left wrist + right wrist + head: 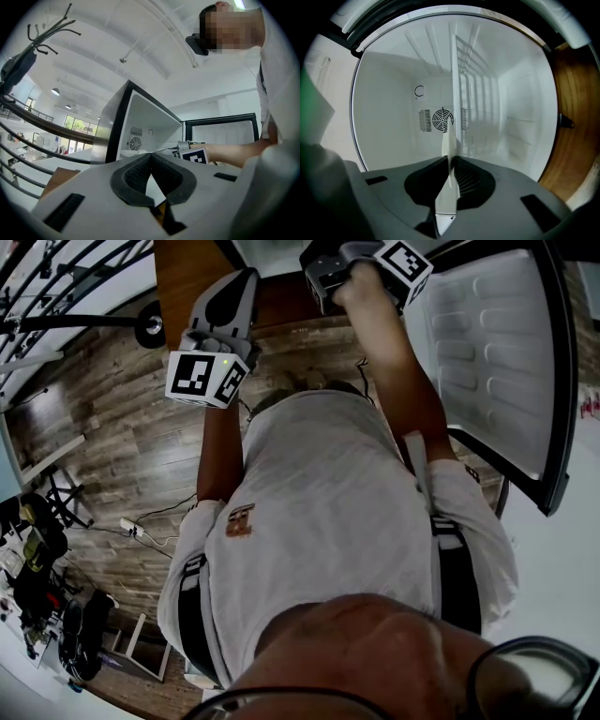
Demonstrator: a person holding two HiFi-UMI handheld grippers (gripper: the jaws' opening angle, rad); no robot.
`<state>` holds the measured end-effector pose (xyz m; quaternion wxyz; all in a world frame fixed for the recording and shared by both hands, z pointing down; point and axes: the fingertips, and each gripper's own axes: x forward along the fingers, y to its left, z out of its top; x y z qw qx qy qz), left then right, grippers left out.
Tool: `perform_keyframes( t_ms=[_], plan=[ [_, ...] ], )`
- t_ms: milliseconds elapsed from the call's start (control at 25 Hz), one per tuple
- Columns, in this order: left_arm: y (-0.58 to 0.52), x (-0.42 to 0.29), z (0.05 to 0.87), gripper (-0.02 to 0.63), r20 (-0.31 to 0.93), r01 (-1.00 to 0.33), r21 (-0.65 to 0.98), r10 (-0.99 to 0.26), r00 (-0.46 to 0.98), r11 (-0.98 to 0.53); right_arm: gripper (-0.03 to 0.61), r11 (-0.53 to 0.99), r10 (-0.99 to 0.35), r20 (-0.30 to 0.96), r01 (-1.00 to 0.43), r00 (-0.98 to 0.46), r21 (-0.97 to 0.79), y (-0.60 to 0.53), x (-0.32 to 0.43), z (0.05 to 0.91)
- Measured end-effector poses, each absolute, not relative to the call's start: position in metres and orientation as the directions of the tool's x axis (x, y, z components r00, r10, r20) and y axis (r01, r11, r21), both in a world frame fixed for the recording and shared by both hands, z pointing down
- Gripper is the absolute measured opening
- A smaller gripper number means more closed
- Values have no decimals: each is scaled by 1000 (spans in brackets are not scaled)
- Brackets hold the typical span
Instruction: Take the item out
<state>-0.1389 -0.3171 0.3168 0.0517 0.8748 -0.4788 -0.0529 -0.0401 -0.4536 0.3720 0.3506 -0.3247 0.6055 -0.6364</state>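
**Right tongs (328, 273) gripping a thin white item (449, 140) inside the open fridge (145, 112).**
Head view: both tongs point far, the left tongs (242, 282) lower, with the fridge door (487, 343) swung open at right. Left gripper view: tongs pressed together, nothing between them, outside the fridge. Right gripper view: tongs clamped on the item, seen edge-on before the rear fan grille (442, 120).

I'm stretching my left arm (217, 451) and right arm (398, 371) forward. My left hand-held gripper (151, 155) is hanging level, jaws together and empty; my right hand-held gripper (451, 158) is clamping a thin white sheet (449, 140).
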Motion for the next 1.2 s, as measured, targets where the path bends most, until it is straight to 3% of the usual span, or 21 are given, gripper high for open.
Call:
perform_keyframes(
  t_ms=[400, 1200],
  plan=[
    [-318, -137, 317, 18, -37, -831, 139, -841, 539, -539, 44, -7, -854, -50, 107, -517, -994, -448, -37, 367],
    [-310, -113, 324, 18, -33, -810, 143, -821, 570, -568, 43, 69, -836, -102, 80, -540, -994, -398, -17, 342]
  ],
)
